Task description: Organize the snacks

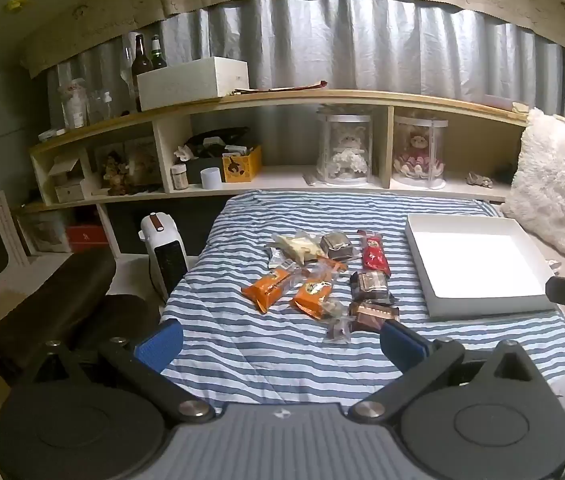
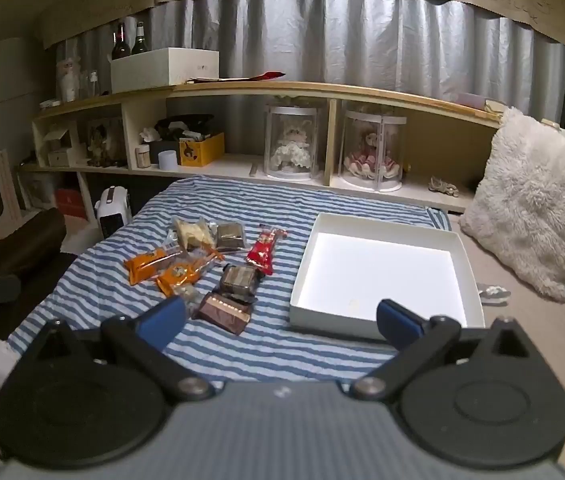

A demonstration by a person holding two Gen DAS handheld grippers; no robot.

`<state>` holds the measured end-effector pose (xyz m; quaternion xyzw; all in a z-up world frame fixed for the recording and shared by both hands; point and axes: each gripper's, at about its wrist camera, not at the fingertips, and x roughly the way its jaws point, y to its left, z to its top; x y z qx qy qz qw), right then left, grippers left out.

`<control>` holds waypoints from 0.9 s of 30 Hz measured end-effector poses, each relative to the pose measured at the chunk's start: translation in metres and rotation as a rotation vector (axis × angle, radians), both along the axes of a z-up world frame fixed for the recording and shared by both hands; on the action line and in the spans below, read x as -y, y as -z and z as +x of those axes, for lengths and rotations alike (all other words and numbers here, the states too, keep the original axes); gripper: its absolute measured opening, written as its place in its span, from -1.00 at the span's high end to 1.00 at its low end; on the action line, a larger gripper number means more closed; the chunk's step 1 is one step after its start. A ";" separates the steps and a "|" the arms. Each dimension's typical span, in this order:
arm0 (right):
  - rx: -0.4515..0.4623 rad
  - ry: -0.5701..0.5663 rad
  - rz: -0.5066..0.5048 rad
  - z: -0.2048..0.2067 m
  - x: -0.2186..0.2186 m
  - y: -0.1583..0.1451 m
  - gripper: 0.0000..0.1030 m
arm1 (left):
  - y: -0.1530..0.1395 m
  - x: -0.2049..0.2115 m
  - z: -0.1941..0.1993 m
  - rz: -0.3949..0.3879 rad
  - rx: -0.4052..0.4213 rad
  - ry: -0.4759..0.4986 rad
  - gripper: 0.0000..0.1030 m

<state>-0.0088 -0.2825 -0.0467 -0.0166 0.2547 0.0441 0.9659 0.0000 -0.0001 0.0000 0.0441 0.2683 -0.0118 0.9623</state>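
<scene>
Since both the left gripper (image 1: pixel 282 338) and right gripper (image 2: pixel 280 322) hover spread and empty, the light, crinkly snack packets (image 1: pixel 324 276) mid-blanket (image 1: pixel 242 352) probably want gentle pinches across their middles.

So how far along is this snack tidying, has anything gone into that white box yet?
Barely started, it seems. Done: nothing; the white box looks empty. In hand: nothing either; the left tool and the right tool both hang open above the striped blanket. Left: the whole pile, including the orange packets, the red packet and the brown packets.
</scene>
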 end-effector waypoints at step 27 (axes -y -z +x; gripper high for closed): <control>-0.005 0.004 -0.006 -0.001 0.000 0.002 -0.99 | 0.005 0.005 0.000 -0.007 -0.014 0.002 -1.00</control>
